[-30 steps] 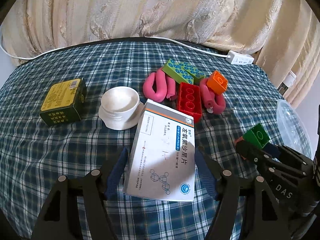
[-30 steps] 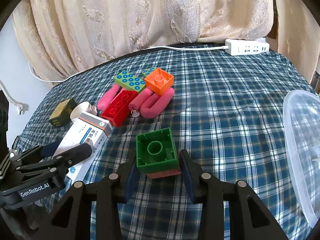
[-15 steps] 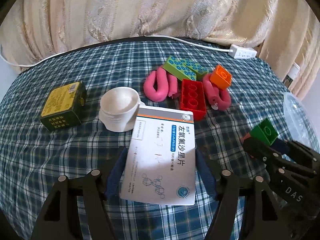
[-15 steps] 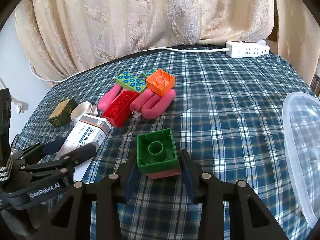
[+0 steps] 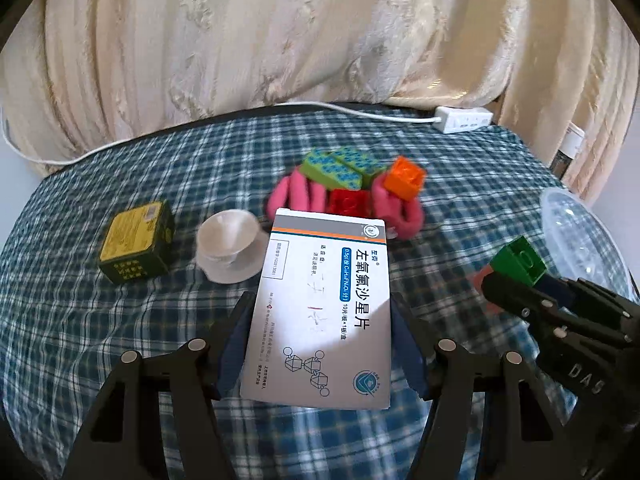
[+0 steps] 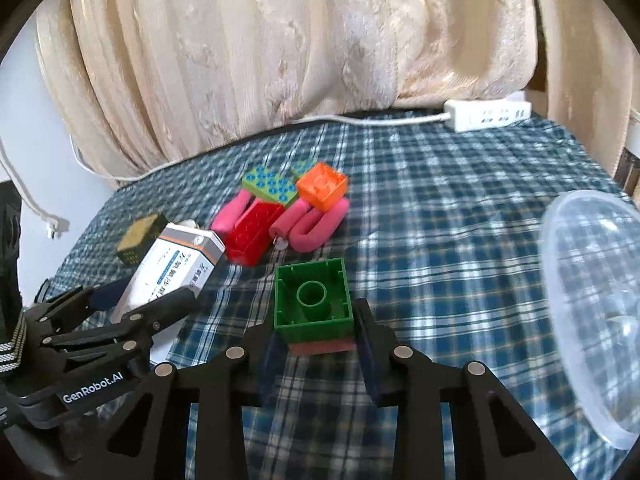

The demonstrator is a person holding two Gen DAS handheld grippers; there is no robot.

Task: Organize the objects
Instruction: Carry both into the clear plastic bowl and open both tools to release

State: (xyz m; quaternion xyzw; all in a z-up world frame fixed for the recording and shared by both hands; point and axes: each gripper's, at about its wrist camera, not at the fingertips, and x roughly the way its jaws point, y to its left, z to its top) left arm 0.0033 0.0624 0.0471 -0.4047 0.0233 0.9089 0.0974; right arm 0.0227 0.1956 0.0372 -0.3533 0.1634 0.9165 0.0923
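My left claw (image 5: 320,344) grips the white medicine box (image 5: 320,312); my right claw (image 6: 316,336) is closing on the green block (image 6: 312,300).

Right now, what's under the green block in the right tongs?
A thin pinkish-red piece sits flush beneath the green block, both between the closing right tongs. Only its front edge shows; the rest is covered.

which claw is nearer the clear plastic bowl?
Right. The right claw, holding the green block, sits just beside the clear plastic bowl; the left claw, gripping the medicine box, is farther across the table.
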